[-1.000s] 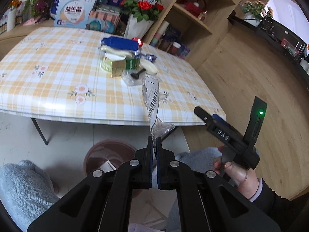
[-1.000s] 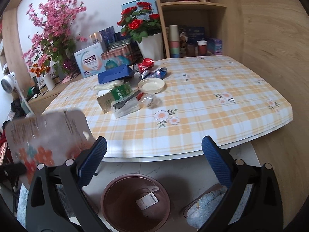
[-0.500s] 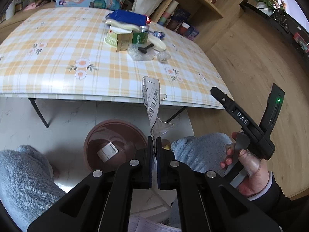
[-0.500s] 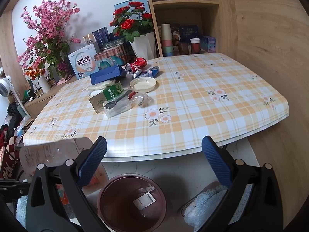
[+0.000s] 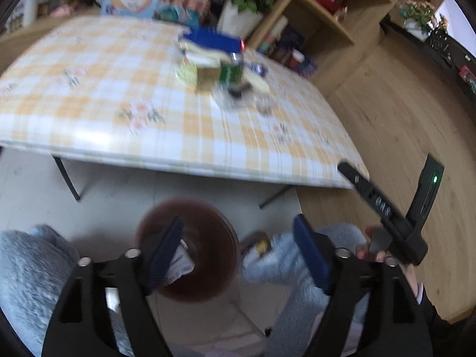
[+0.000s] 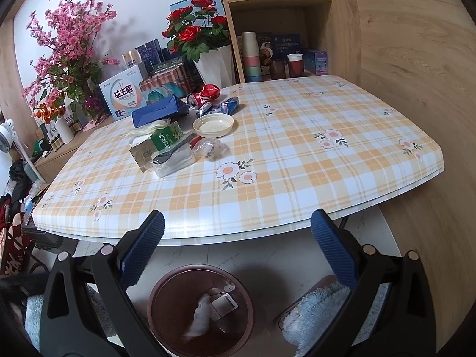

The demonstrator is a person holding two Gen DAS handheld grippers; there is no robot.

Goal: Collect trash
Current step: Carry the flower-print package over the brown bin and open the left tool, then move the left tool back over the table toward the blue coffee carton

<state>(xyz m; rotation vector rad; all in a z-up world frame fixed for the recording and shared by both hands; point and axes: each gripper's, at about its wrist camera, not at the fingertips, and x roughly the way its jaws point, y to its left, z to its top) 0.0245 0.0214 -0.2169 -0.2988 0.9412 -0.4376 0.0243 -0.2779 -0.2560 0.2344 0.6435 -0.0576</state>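
- Right wrist view: the table (image 6: 297, 160) under its yellow checked cloth fills the upper half; its near edge curves just above the blue pads, and its right half lies bare out to the corner at three o'clock.
- On the floor at six o'clock stands the brown bin (image 6: 200, 312), holding a white wrapper (image 6: 200, 316) and a small labelled packet (image 6: 224, 305). The wrapper's long axis runs from about one o'clock down to seven.
- At ten o'clock on the table the trash is bunched: a blue box (image 6: 157, 113), a green carton (image 6: 166, 136), a clear tub (image 6: 174, 160) with a black spoon, a cream lid (image 6: 212, 125), and a red can (image 6: 205, 95).
- The right gripper (image 6: 238, 255) stands wide with nothing between its pads.
- Left wrist view, blurred: the left gripper (image 5: 238, 247) has just sprung apart and holds nothing, over the bin.
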